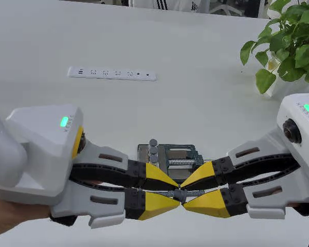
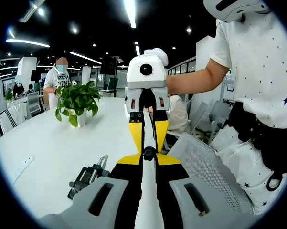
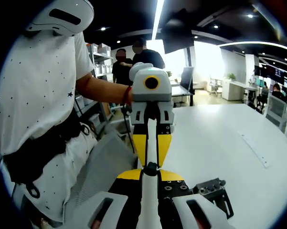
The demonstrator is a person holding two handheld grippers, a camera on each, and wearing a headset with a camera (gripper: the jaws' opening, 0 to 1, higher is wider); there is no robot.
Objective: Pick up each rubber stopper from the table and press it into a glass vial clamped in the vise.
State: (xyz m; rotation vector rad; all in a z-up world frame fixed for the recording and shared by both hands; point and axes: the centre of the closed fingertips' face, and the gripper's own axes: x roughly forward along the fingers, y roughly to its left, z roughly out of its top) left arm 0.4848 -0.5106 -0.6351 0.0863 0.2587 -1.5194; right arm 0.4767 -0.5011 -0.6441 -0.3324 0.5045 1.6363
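Observation:
A small dark rubber stopper [image 1: 180, 195] hangs in the air just in front of the vise [image 1: 191, 154]. My left gripper [image 1: 175, 196] and right gripper [image 1: 186, 196] meet tip to tip on it, both pairs of yellow jaws closed. The left gripper view has the stopper [image 2: 148, 153] between its own shut jaws and the facing right gripper [image 2: 148, 143]. It appears the same way in the right gripper view [image 3: 151, 168]. Glass vials with grey stoppers [image 1: 153, 149] stand clamped at the vise's left side.
A white power strip [image 1: 112, 73] lies on the table farther back. A potted plant [image 1: 290, 46] stands at the right rear. The person's body and a grey mesh chair [image 2: 200, 157] are on the near side of the table.

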